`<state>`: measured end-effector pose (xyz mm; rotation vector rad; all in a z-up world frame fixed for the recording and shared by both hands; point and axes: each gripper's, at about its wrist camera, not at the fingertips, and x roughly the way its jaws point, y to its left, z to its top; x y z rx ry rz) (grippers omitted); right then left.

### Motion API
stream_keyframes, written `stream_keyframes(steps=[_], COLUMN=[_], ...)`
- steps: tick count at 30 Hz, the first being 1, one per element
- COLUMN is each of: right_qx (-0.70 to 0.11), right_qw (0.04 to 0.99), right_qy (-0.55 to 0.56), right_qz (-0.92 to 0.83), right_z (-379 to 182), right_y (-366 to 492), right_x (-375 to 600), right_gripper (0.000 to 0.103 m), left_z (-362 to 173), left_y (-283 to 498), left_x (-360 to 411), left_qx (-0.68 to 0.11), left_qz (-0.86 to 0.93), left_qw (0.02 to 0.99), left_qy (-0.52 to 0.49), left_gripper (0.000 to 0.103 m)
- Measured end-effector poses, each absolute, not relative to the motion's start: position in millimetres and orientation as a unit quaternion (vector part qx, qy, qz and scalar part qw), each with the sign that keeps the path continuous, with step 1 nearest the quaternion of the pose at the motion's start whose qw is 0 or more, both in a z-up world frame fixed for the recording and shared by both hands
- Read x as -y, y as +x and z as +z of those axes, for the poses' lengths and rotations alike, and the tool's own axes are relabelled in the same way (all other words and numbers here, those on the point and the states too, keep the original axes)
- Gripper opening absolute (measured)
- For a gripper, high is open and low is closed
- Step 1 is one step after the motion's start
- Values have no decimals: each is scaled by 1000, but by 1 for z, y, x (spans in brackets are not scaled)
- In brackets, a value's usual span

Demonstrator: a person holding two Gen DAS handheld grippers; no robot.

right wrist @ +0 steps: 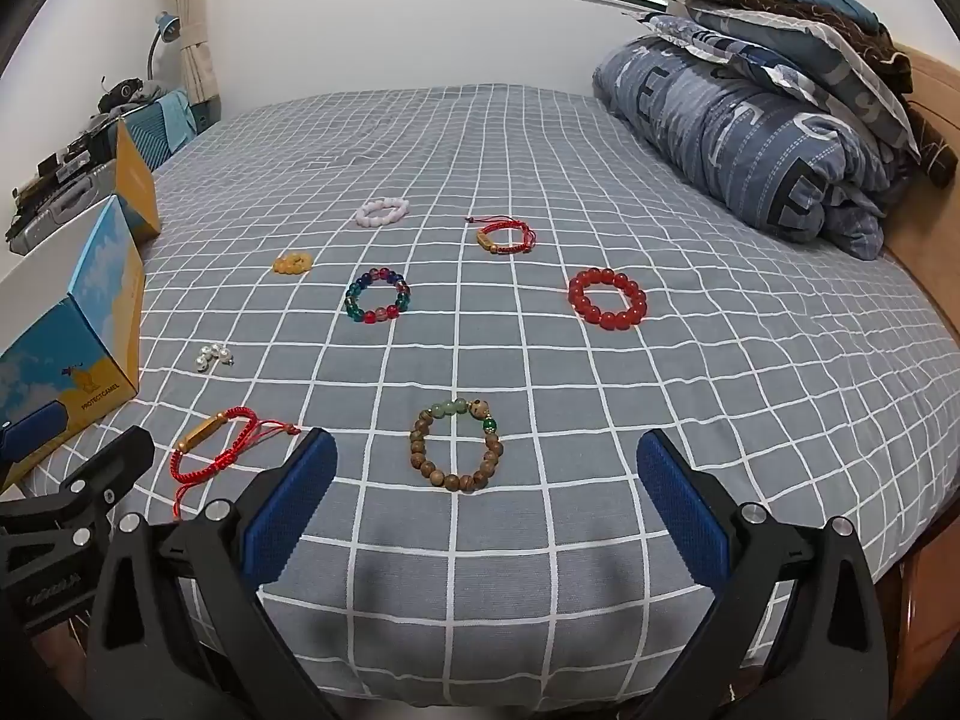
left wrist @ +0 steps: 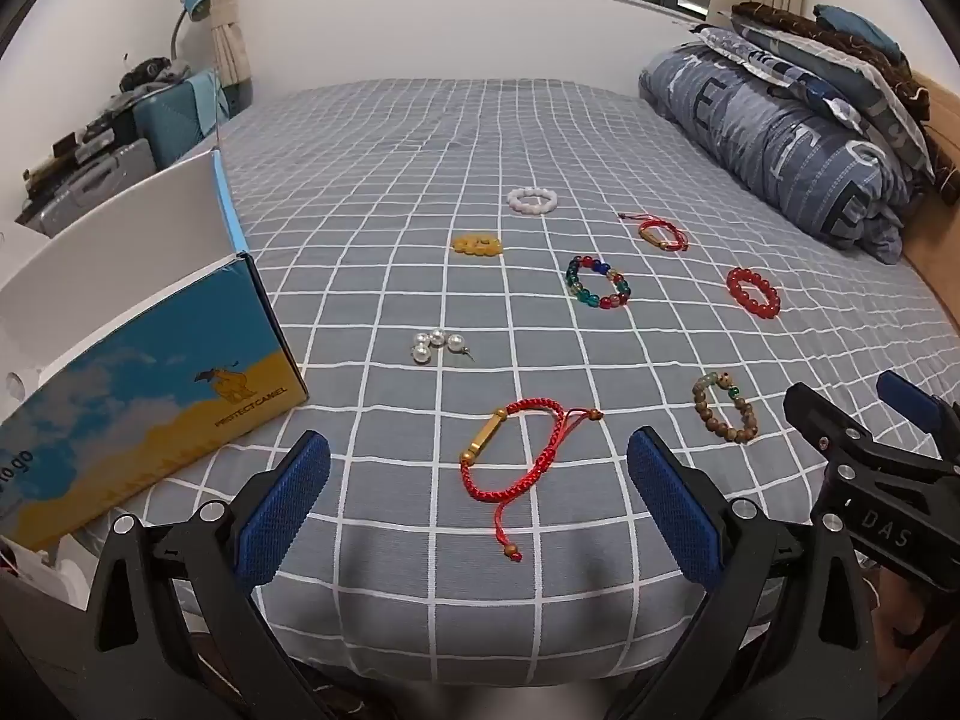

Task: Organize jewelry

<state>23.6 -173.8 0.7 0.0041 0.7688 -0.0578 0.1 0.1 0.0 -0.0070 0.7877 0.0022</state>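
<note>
Above the bed's (left wrist: 420,138) near edge both tongs, left (left wrist: 478,495) and right (right wrist: 487,495), hang released and empty, nothing yet gathered; next likely the red cord bracelet (left wrist: 516,450), bound for the box (left wrist: 144,396).

Eight pieces lie flat and apart on the grid-pattern bed sheet (right wrist: 540,540). Nearest edge: red cord bracelet with gold tube (left wrist: 510,450), cord tails loose; beside it, to its right, the brown wooden bead bracelet (right wrist: 457,447) with green beads. Mid-row: cluster of white pearls (left wrist: 435,345), multicolour glass bead bracelet (right wrist: 378,295), red bead bracelet (right wrist: 607,298). Far row: yellow bead bracelet (left wrist: 477,245), bunched; white bead bracelet (left wrist: 532,201); second red cord bracelet (right wrist: 505,235).
</note>
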Motion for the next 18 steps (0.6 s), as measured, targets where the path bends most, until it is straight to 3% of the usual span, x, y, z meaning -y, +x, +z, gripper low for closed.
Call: stream_keyframes(steps=[18], right_qx=[-376], right_qw=[926], right_qy=[2], right_qz=[-29], right_z=[1], right_y=[24], right_x=[174], right_gripper=[97], left_z=[0], left_y=[0], left_x=[2], left_qx=[-380], left_qz=[11], left_qw=[925], left_qy=[1], left_gripper=[97])
